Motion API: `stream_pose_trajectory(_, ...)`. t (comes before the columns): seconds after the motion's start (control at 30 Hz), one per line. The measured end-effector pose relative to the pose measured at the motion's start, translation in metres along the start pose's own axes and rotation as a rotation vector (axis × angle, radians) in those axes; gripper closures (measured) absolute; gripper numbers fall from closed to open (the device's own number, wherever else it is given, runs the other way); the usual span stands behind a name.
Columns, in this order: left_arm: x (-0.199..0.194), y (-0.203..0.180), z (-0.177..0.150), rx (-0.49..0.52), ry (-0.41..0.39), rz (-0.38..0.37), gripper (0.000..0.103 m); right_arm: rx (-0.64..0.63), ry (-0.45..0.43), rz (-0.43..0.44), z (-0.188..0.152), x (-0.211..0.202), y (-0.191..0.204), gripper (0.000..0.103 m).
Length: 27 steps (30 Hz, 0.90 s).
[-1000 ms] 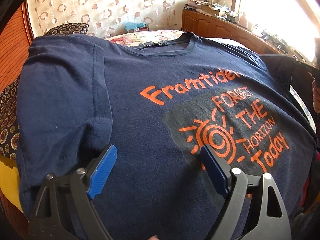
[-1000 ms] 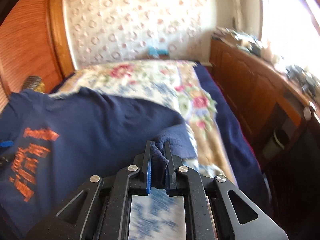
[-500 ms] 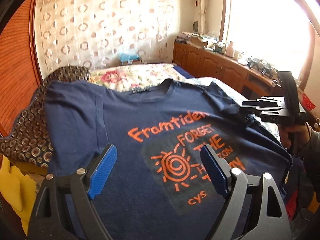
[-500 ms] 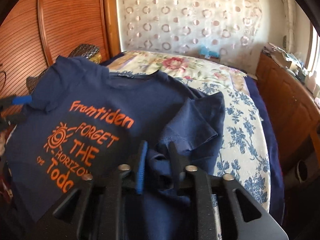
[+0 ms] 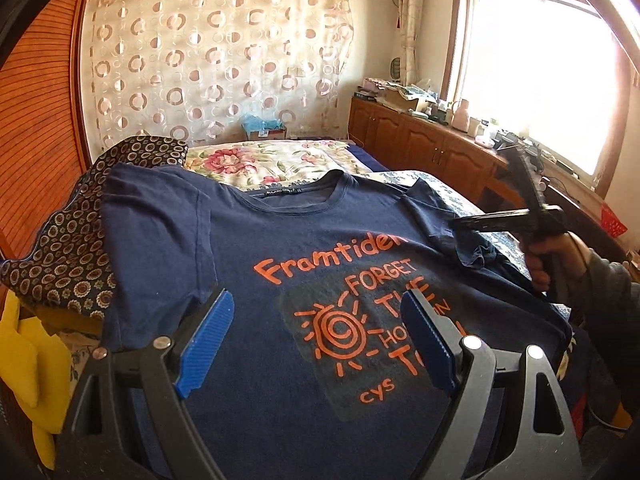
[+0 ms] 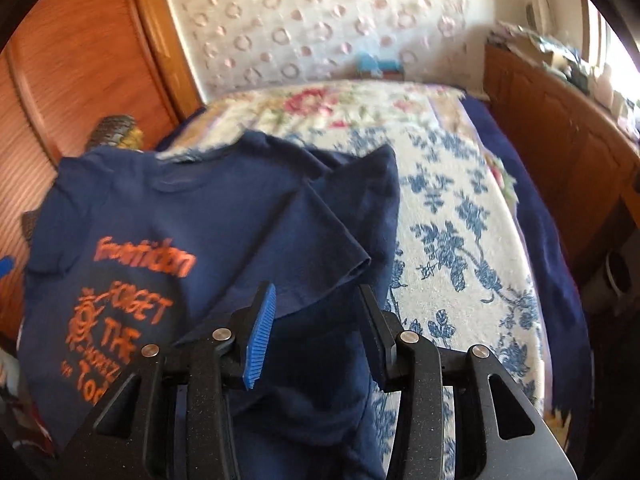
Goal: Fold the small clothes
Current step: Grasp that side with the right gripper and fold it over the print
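Your right gripper (image 6: pixel 316 320), black with blue ribbed pads, has let go: half a second ago its jaws were pinched on a fold of sleeve, and now they stand apart with nothing between them, hovering just above the cloth. The navy cotton T-shirt with orange lettering (image 5: pixel 280 264) lies front up on the bed, collar toward the far curtain. Its right sleeve (image 6: pixel 320 232) now lies folded inward over the body of the shirt, its hem edge just ahead of the open pads. Your left gripper (image 5: pixel 316 344) is as wide open as it was before and holds nothing; it hangs above the lower chest of the shirt, framing the orange sun print. Since a second ago this view has pulled back, so more of the room shows above the shirt. From the left view you see your right hand (image 5: pixel 556 252) gripping the handle of the other tool at the shirt's right edge.

The shirt rests on a cream bedspread printed with blue and pink flowers (image 6: pixel 448 208). A dark patterned fabric with small rings (image 5: pixel 68 248) lies beside the left sleeve, with a yellow cloth (image 5: pixel 36 368) below it. Behind are a white curtain with circle shapes (image 5: pixel 216 60), a slatted wooden panel (image 5: pixel 36 128) on the left, a low wooden cabinet (image 5: pixel 424 148) with cluttered top, and a bright window (image 5: pixel 540 72).
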<state>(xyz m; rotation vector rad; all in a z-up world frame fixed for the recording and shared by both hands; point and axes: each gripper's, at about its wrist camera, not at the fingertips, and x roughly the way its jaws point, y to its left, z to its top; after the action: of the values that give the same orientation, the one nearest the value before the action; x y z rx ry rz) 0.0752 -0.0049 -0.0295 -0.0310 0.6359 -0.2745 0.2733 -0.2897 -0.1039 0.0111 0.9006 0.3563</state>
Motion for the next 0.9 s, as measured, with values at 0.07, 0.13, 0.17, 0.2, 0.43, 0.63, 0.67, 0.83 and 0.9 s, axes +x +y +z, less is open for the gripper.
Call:
stream_pose_trajectory(0.07, -0.002, 0.001, -0.002, -0.001, 0.0, 0.006, 0.017, 0.006, 0.032, -0.019, 0.004, 0.013, -0.001, 0.062)
stream_pose_trajectory(0.13, -0.002, 0.003, -0.004, -0.004, 0.001, 0.011, 0.017, 0.011, 0.045, -0.035, 0.008, 0.021, -0.001, 0.067)
stream_pose_trajectory(0.17, -0.002, 0.004, -0.005, -0.008, 0.002, 0.013, 0.017, 0.008, 0.044, -0.045, 0.011, 0.024, 0.0, 0.072)
stream_pose_trajectory(0.2, -0.002, 0.005, -0.006, -0.011, 0.002, 0.014, 0.017, 0.006, 0.045, -0.054, 0.014, 0.026, 0.0, 0.085)
stream_pose_trajectory(0.43, -0.003, 0.012, -0.011, -0.034, 0.012, 0.016, 0.017, -0.043, -0.039, 0.02, 0.038, 0.021, 0.033, 0.102)
stream_pose_trajectory(0.63, -0.005, 0.013, -0.011, -0.036, 0.009, 0.018, 0.017, -0.121, -0.06, 0.076, 0.057, 0.016, 0.084, 0.096)
stream_pose_trajectory(0.67, -0.006, 0.013, -0.012, -0.036, 0.007, 0.016, 0.017, -0.139, -0.068, 0.054, 0.057, 0.014, 0.091, 0.088)
stream_pose_trajectory(0.83, -0.008, 0.015, -0.014, -0.038, 0.006, 0.015, 0.017, -0.163, -0.082, 0.035, 0.04, 0.001, 0.096, 0.083)
stream_pose_trajectory(0.9, -0.009, 0.015, -0.015, -0.039, 0.003, 0.013, 0.017, -0.176, -0.075, 0.023, 0.026, -0.006, 0.089, 0.081)
